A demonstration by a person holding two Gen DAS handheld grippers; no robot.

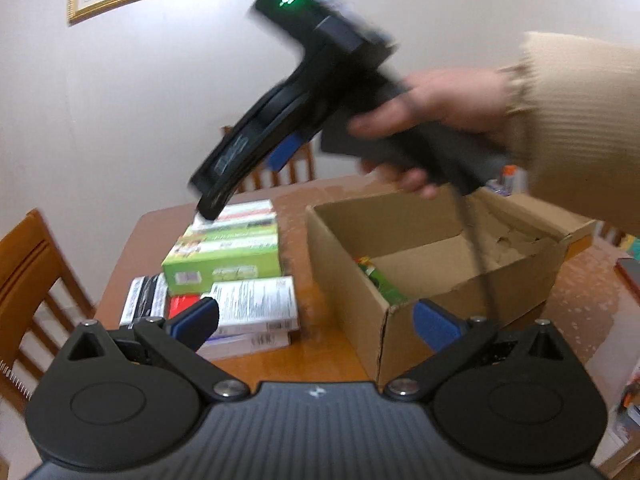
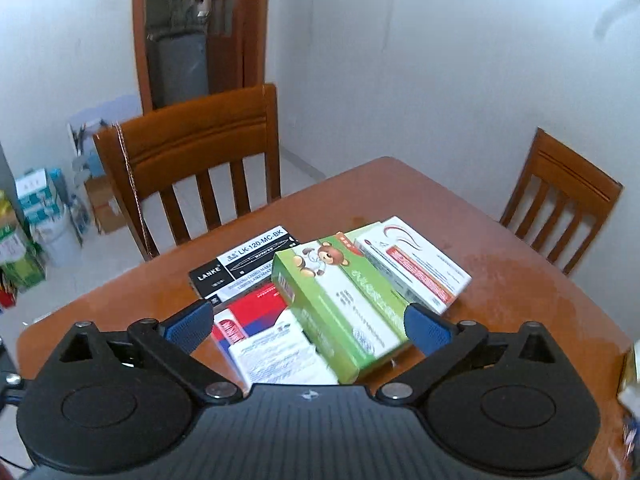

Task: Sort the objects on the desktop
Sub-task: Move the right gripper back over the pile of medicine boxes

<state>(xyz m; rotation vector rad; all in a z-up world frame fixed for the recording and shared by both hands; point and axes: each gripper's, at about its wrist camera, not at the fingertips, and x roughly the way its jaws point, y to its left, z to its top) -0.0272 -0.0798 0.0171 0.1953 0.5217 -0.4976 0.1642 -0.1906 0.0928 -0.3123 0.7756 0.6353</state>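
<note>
**Both grippers open above the desk**

The right gripper [image 2: 308, 330] is held over the pile of boxes, jaws spread wide with nothing clamped. The left gripper [image 1: 316, 326] also stands apart and empty. The green box [image 2: 344, 300] lies on top of the pile on the desk [image 2: 520, 280]. A cardboard box [image 1: 400, 320] stands open beside the pile, with a green item [image 1: 380, 280] inside.

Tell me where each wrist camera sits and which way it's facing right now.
Left wrist: behind the open left gripper, facing the cardboard box; right gripper, hand and sleeve cross above.
Right wrist: behind the open right gripper, angled down at the box pile.
Shared: green box, table.
</note>
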